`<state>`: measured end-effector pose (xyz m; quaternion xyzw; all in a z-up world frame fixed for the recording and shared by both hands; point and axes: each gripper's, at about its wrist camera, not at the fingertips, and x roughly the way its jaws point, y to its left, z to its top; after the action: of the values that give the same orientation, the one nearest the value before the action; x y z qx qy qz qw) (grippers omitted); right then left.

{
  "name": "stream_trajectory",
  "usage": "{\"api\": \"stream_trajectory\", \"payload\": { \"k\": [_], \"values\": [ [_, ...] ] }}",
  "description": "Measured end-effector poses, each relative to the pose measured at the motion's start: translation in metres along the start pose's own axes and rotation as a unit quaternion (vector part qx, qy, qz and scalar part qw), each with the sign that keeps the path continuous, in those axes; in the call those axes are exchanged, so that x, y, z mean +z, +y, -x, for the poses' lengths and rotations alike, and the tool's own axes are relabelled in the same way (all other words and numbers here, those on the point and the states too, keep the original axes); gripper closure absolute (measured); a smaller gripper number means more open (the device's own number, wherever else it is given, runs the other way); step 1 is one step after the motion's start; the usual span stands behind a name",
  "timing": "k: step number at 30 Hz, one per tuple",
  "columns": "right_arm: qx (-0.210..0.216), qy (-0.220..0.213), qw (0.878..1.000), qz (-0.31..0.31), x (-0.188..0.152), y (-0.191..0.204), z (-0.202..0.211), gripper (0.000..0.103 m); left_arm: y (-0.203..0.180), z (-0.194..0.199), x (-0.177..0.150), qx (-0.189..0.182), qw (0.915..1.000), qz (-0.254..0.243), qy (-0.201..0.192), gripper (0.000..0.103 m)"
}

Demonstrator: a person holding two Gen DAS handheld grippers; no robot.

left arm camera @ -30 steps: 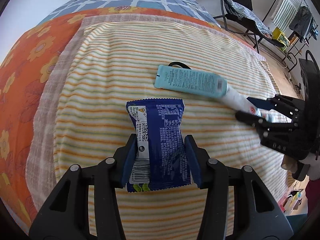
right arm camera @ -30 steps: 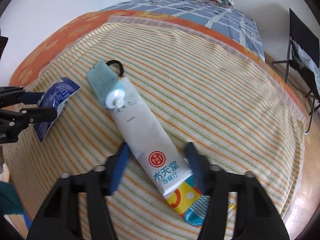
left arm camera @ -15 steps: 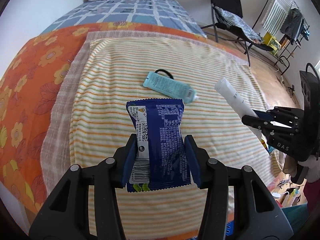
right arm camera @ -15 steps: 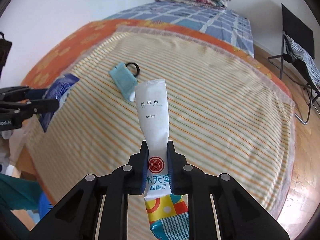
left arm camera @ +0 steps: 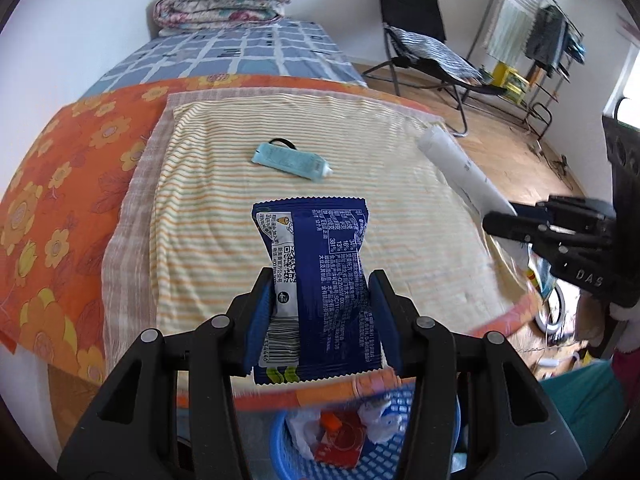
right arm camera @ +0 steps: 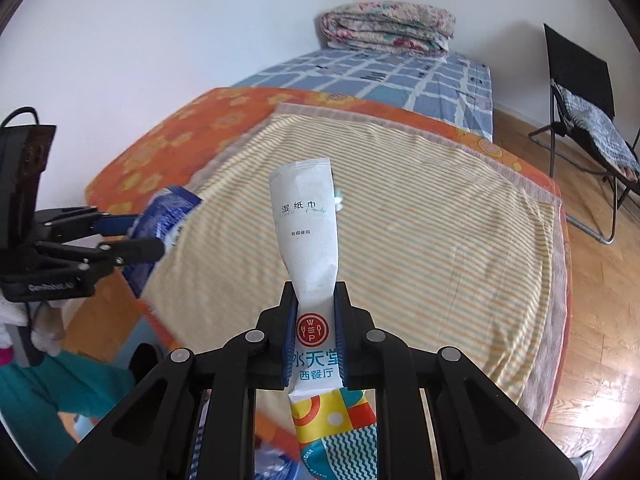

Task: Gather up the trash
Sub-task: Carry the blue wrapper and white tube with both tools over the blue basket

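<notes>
My left gripper (left arm camera: 322,280) is shut on a dark blue snack wrapper (left arm camera: 316,264) and holds it in the air near the bed's front edge, above a blue plastic basket (left arm camera: 384,456) with trash in it. My right gripper (right arm camera: 316,294) is shut on a white wet-wipe packet (right arm camera: 306,236), lifted off the bed; the packet also shows at the right of the left wrist view (left arm camera: 456,168). A teal tube (left arm camera: 290,159) lies on the striped blanket (left arm camera: 208,208). The left gripper with the wrapper (right arm camera: 164,224) shows at the left of the right wrist view.
The bed has an orange flowered sheet (left arm camera: 60,184) and a folded quilt (left arm camera: 220,4) at its head. A black folding chair (left arm camera: 420,52) and a clothes rack (left arm camera: 532,28) stand on the wooden floor to the right. A black hair tie (left arm camera: 284,143) lies behind the tube.
Both grippers pulled back from the bed and rose. The right gripper closed on the wet-wipe packet and lifted it off the blanket. The blue basket came into view below the left gripper.
</notes>
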<state>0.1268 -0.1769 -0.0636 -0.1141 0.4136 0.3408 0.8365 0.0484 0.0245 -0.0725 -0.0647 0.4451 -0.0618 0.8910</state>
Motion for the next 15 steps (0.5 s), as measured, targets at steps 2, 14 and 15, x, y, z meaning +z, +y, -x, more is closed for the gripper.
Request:
{"api": "stream_trajectory", "payload": {
  "k": [2, 14, 15],
  "values": [
    [0.009, -0.006, 1.0, -0.002, -0.01, 0.009, 0.012, 0.088, -0.007, 0.006, -0.011, -0.004, 1.0, -0.008, 0.0, 0.055],
    [0.023, -0.04, 0.999, -0.017, -0.053, 0.039, 0.052, 0.088, -0.04, 0.033, -0.066, -0.026, 0.9992, -0.029, -0.002, 0.055],
    [0.027, -0.041, 0.999, -0.02, -0.057, 0.041, 0.054, 0.088, -0.041, 0.033, -0.069, -0.029, 0.9992, -0.028, 0.0, 0.055]
  ]
}}
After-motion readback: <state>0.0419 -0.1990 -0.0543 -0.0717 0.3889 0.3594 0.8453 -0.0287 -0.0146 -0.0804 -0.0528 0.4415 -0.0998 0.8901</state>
